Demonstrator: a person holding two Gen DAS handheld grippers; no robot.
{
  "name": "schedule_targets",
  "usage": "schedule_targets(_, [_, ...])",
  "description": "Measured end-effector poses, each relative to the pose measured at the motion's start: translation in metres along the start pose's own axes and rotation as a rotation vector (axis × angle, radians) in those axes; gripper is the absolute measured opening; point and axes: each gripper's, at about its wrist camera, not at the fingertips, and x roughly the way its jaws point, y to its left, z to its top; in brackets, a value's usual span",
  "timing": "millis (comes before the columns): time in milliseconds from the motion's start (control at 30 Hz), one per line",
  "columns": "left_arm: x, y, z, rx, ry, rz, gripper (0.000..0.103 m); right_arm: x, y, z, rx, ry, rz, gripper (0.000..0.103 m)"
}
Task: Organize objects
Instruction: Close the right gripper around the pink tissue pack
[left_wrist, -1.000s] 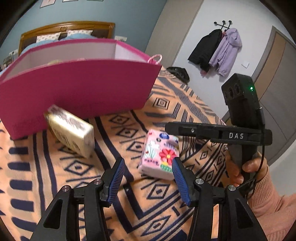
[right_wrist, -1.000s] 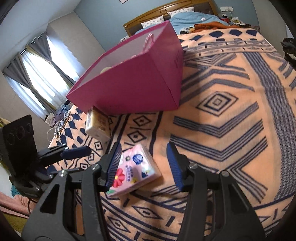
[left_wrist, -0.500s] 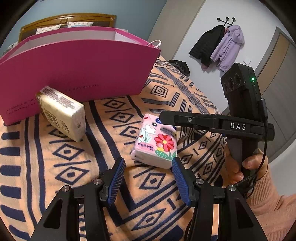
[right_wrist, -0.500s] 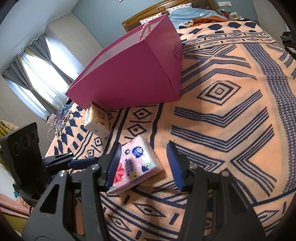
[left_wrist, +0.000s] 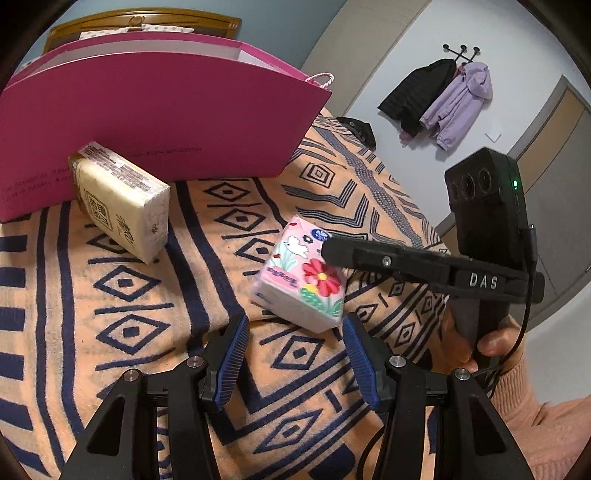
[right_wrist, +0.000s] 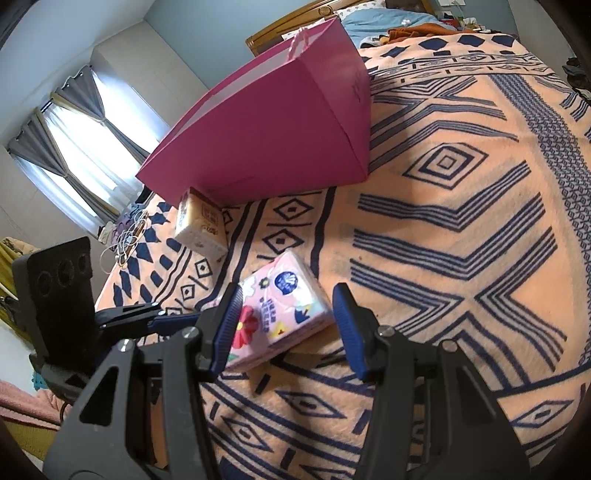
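While both grippers point down at the bed, this is how things lie.
Pink tissue pack (right_wrist: 280, 314): one, flower print, flat on the patterned blanket (right_wrist: 461, 184).
Cream tissue pack (left_wrist: 122, 206): one, QR code, touching the magenta bag (left_wrist: 159, 118).
Writing: "DAS" on right gripper.
Right gripper (right_wrist: 284, 328): jaws apart astride the pink pack, not pressing.
Left gripper (left_wrist: 291, 363): jaws apart, nothing held.

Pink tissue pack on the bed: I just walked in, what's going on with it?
A person holds a gripper in each hand over the patterned blanket. The right gripper straddles the pink tissue pack, jaws open, not yet squeezing. The left gripper hovers open just short of it. A cream tissue pack lies against the magenta gift bag. Nothing is lifted.
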Motion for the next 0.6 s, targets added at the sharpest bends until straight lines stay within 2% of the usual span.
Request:
schedule_targets(367, [-0.011,0.015,0.007,-0.038,-0.04,0.025,0.051,0.0,0.015,-0.012,-0.021,0.031,0.047,0.053])
schedule_targets(600, [-0.008,0.012,0.014,-0.029,-0.039,0.034,0.051,-0.004,0.0,-0.001,0.028,-0.012,0.023,0.053])
